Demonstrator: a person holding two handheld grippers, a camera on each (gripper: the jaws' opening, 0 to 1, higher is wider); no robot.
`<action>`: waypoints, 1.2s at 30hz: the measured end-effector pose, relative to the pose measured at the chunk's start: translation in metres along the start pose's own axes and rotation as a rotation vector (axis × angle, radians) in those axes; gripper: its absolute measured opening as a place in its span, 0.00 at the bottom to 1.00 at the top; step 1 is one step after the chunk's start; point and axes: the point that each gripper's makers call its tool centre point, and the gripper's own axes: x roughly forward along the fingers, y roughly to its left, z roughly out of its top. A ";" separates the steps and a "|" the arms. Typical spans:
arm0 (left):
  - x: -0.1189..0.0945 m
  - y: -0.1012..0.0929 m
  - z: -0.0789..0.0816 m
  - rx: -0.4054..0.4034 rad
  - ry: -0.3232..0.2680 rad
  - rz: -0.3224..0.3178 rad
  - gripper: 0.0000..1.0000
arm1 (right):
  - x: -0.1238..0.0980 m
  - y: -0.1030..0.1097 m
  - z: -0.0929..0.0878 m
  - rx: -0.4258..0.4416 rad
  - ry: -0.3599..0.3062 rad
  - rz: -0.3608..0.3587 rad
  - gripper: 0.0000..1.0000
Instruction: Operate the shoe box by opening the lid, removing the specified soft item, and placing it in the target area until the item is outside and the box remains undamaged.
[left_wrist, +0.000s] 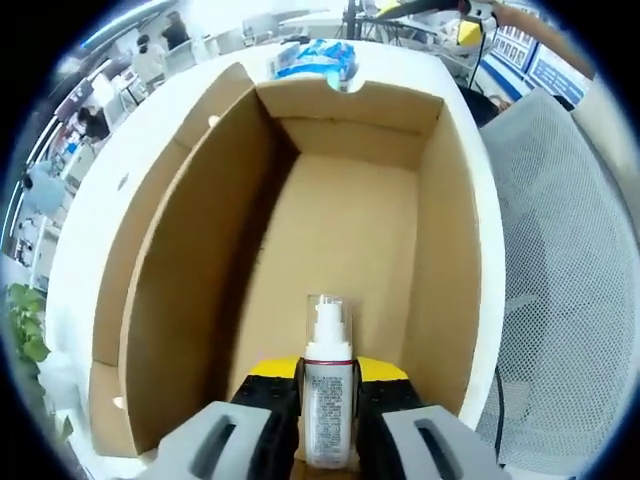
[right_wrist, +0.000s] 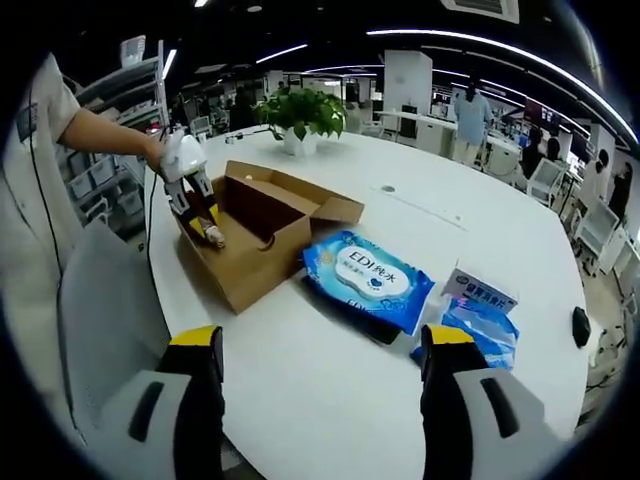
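In the left gripper view the left gripper (left_wrist: 328, 420) reaches down into the open cardboard box (left_wrist: 190, 300), its fingers (left_wrist: 270, 420) closed on a small white pump bottle (left_wrist: 328, 390). The bottle stands upright between them, its label printed with small text and its clear cap pointing toward the far end of the box. The box floor ahead of it is bare brown cardboard, the walls standing up all round.

In the right gripper view the same gripper (right_wrist: 200, 215) shows at the near end of the box (right_wrist: 255, 245), held by a person's hand (right_wrist: 165, 150) with the arm stretched over the white tabletop (right_wrist: 330, 400). The box lid flaps stand open. The right gripper (right_wrist: 320, 400) hovers above the tabletop, well apart from the box, its fingers (right_wrist: 200, 390) spread wide and holding nothing. Just beside the box lies a blue wet-wipes pack (right_wrist: 370, 278), and beyond it a smaller blue packet (right_wrist: 480, 325). A potted plant (right_wrist: 300, 115) stands on the far side of the tabletop.
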 end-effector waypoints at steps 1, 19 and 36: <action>-0.001 0.000 0.001 -0.005 -0.007 0.003 0.19 | 0.000 0.001 0.001 -0.003 -0.003 0.003 0.76; -0.045 -0.017 0.046 -0.010 -0.166 0.040 0.19 | 0.007 0.040 0.043 -0.118 -0.068 0.099 0.65; -0.074 -0.042 0.093 0.086 -0.307 0.011 0.19 | 0.021 0.075 0.078 -0.250 -0.094 0.211 0.51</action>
